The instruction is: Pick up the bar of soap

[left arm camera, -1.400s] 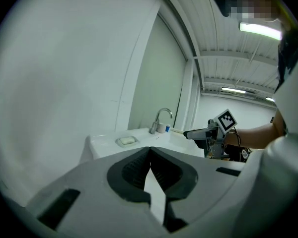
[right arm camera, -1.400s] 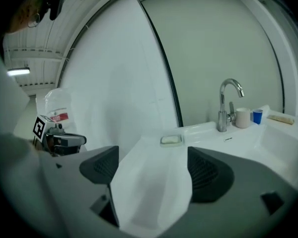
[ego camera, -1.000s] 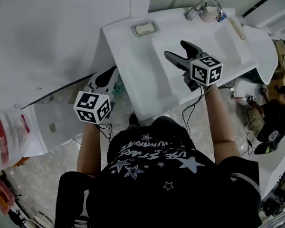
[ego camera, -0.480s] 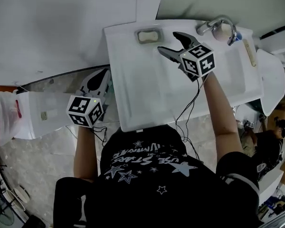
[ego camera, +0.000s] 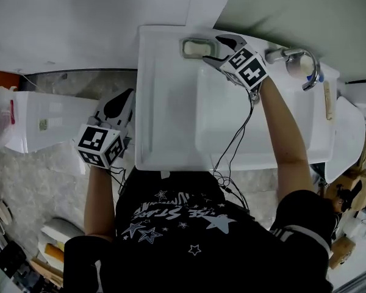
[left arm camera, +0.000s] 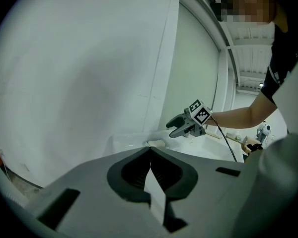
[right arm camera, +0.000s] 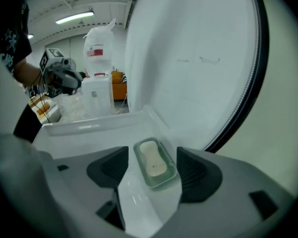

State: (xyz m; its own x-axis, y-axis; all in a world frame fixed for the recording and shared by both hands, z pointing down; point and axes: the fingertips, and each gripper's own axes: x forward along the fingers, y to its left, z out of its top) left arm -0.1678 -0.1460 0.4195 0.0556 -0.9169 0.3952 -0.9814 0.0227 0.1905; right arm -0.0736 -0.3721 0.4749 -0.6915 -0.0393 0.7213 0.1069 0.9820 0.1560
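Two grippers are in view; only the right gripper (right arm camera: 151,165) is at work. Step in hand: the approach to the grasp. Its jaws stand spread and are closing, pads touching nothing. The bar of soap (right arm camera: 153,160) lies in its soap dish (right arm camera: 156,184), framed between them at lower centre. The next move probably calls for lowering the pads onto the soap's sides; the dish rim may obstruct. The left gripper (left arm camera: 150,155), jaws pressed together and empty, hangs left of the sink (ego camera: 171,133). The faucet (ego camera: 293,57), upper right, stands clear.
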